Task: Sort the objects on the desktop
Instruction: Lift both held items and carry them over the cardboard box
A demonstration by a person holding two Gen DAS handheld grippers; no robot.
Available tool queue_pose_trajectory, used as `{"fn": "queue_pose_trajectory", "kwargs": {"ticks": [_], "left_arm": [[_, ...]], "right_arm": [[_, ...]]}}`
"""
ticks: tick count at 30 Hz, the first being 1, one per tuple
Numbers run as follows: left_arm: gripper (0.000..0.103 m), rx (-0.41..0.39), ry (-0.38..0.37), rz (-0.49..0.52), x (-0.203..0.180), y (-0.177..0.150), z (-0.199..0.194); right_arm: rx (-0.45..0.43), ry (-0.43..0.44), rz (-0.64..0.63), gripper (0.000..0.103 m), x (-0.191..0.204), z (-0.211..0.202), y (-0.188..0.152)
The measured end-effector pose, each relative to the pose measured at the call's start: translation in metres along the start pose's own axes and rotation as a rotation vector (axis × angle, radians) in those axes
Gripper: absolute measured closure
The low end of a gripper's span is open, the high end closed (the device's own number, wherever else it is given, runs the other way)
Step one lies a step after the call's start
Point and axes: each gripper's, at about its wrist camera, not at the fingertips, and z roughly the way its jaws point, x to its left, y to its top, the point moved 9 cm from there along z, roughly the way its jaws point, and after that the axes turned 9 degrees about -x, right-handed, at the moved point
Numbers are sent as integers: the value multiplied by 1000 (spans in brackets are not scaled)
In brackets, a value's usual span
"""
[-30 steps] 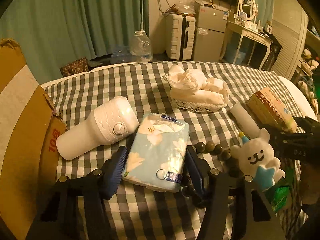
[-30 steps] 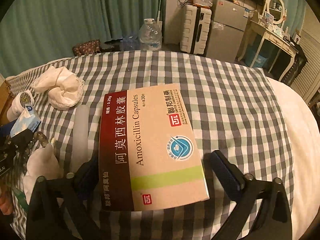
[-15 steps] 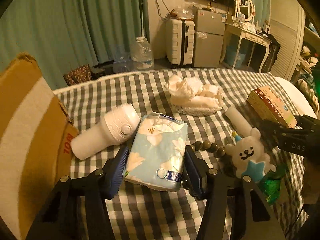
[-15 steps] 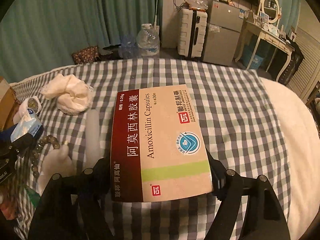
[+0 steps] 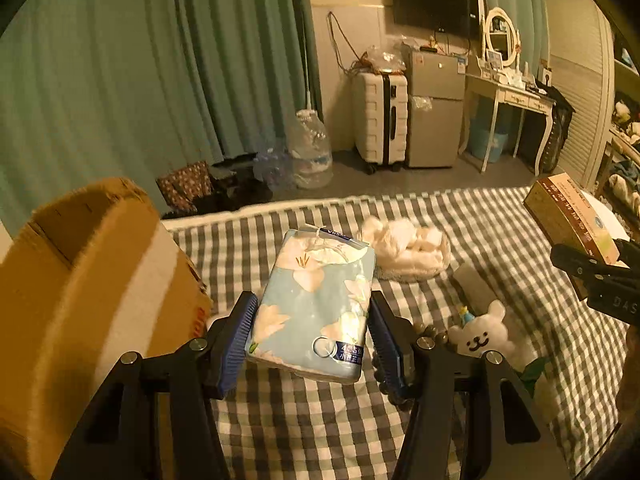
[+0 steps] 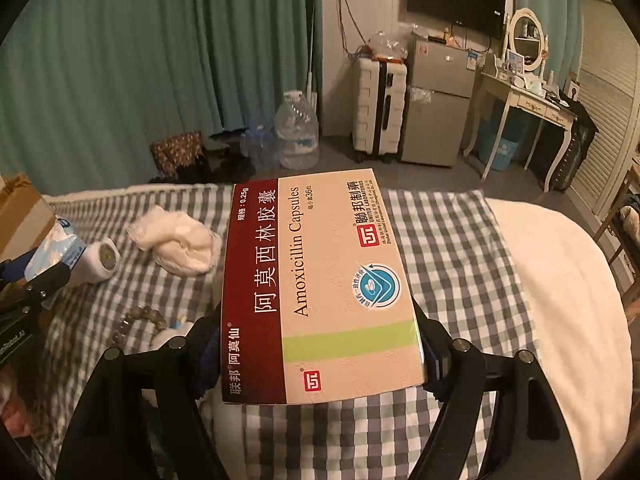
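- The left claw (image 5: 311,342) is gripping the floral tissue pack (image 5: 314,308) above the checked bed (image 5: 500,220);
- the right claw (image 6: 320,354) is clamping the amoxicillin box (image 6: 316,284) aloft.

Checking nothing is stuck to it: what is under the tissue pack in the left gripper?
Below the lifted tissue pack only checked cloth shows. Beside it lies a bead string. The pack's underside is hidden.

Amoxicillin box lifted in the right gripper (image 6: 320,360)

Both pads press the Amoxicillin Capsules box (image 6: 316,288) above the checked bedspread (image 6: 452,248); left of the box lie crumpled white cloth (image 6: 180,240) and a bead string (image 6: 136,320).
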Motion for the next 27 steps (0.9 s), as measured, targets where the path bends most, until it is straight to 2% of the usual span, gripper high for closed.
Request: {"fn": "queue_pose_trajectory", "kwargs": {"ticks": [16,25,27], "left_arm": [[46,-140,34,-25,5,56,-68],[46,-240,32,-36,11,81,-132],[46,-251,41,-37,13,85,-140]], "right_arm": [[-154,22,29,26,1,-75,45],[-244,39,10,26,22,-126,59],[-237,62,30,26,25,-135,61]]}}
